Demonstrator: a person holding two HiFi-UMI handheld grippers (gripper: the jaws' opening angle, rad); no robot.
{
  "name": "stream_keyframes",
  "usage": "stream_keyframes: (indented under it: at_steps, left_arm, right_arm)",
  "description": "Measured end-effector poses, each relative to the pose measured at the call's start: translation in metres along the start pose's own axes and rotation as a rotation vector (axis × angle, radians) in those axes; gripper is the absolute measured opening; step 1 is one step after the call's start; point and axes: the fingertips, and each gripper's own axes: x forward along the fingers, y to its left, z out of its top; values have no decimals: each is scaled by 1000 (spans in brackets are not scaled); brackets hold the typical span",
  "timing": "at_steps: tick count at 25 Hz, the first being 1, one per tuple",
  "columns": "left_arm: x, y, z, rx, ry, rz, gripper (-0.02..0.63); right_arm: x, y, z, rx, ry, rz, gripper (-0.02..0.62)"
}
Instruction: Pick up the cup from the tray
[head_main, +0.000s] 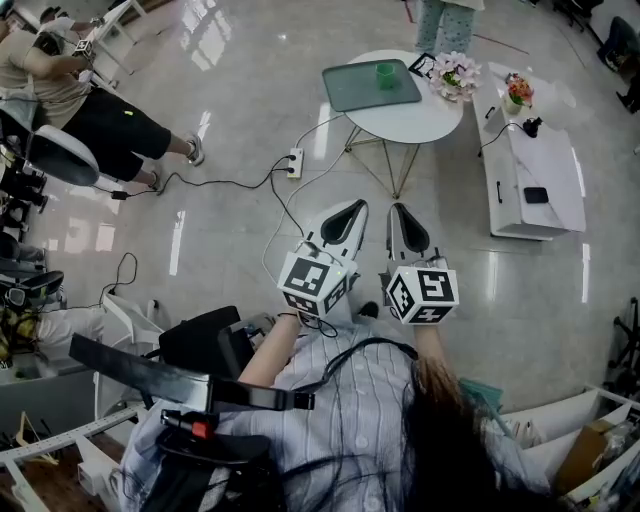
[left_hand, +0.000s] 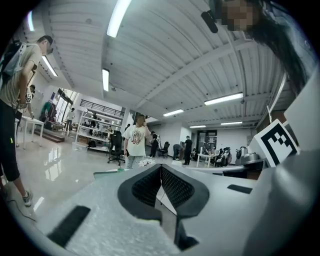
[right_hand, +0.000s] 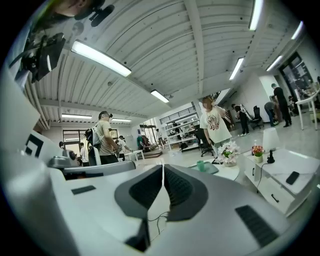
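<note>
The left gripper (left_hand: 161, 167) hides most of the tray (left_hand: 107, 173) behind it.

Shirt (head_main: 350, 400) was pale blue with thin dark stripes. Hair (head_main: 455, 440) was long and dark. Thin black cables (head_main: 345, 355) ran across the shirt up to the cubes. Left hand-held gripper (head_main: 351, 209) and right hand-held gripper (head_main: 400, 210) had pale grey speckled shells, with black surrounds at the jaws. Pads (left_hand: 176, 187) were black with a fine grid texture. Left cube (head_main: 315, 282) and right cube (head_main: 422, 293) were white with black square markers.
</note>
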Motion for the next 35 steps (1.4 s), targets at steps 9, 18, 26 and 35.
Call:
stream_keyframes:
  at_steps: [9,18,26,35]
  left_arm:
    - [10,3,-1,-11,2,12,12]
    - [42,5,-5,-29,7,18,12]
    - [90,34,-2,-8,19,-1,12]
    - [156,108,11,-20,49,-58,12]
  right_arm:
    - [3,-8,5,-23,-25,10,29]
    - [12,-39,9,-8,-29,14,29]
    - [59,-64,18,19,-30,16,29]
    - [155,-88,31,53,-20,-31,29]
